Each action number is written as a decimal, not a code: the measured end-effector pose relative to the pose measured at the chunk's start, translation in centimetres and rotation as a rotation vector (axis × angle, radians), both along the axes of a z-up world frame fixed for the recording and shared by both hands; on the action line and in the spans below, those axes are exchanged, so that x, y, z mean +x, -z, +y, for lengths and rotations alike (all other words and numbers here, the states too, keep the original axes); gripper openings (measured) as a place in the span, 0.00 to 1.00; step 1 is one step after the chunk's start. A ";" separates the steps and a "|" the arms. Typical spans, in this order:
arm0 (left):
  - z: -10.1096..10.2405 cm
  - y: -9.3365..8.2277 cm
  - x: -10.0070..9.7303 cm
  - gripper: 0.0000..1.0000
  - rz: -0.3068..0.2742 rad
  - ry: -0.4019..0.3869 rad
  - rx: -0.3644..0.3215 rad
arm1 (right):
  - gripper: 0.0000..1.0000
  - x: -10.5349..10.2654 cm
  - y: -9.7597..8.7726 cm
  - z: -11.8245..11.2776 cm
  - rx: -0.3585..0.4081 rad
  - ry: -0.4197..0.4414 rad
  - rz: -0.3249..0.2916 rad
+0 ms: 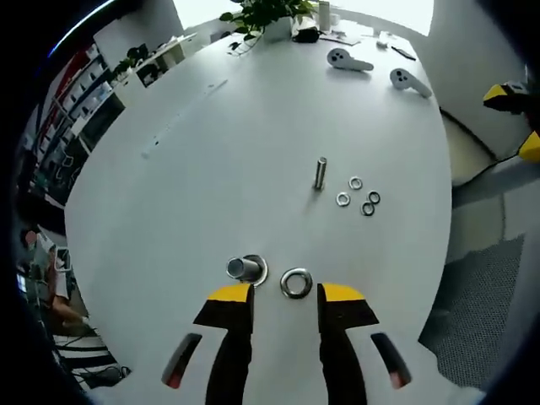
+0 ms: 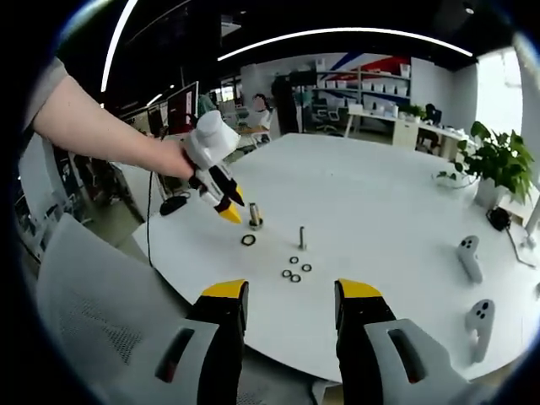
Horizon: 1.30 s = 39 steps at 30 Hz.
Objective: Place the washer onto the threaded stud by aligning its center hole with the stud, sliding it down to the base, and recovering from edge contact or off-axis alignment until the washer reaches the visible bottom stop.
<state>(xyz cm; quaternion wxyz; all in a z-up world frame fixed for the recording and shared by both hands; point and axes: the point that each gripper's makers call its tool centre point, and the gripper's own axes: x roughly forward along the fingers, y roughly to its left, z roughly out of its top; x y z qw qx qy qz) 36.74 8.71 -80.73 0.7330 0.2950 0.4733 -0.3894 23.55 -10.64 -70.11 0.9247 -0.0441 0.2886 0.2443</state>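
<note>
A large steel washer (image 1: 296, 283) lies flat on the white table (image 1: 211, 169), just ahead of my left gripper (image 1: 285, 294), which is open with nothing between its jaws. A short thick stud (image 1: 245, 268) on a round base stands just left of the washer. Farther off stands a thin threaded stud (image 1: 321, 173), with several small washers (image 1: 359, 197) beside it. In the right gripper view, a person's hand holds the left gripper (image 2: 228, 209) above the short stud (image 2: 254, 215) and the large washer (image 2: 248, 240). My right gripper (image 2: 292, 291) is open and empty, back from the table's near edge.
Two white hand controllers (image 1: 348, 59) (image 1: 408, 80) lie at the far end of the table, next to a potted plant (image 1: 266, 13). A grey chair back (image 2: 84, 295) stands by the table's edge, left of my right gripper. Desks and shelves (image 2: 380, 80) fill the room behind.
</note>
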 end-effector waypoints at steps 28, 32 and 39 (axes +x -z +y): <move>-0.5 6.0 -0.7 0.28 0.134 -0.129 0.039 | 0.43 0.1 0.1 -0.2 0.001 0.011 -0.001; -0.4 6.0 -0.6 0.25 0.122 -0.111 0.061 | 0.43 0.1 0.1 -0.2 -0.001 0.008 -0.001; -0.3 6.0 -0.4 0.21 0.138 -0.112 0.082 | 0.43 0.1 0.1 -0.2 0.002 0.008 0.004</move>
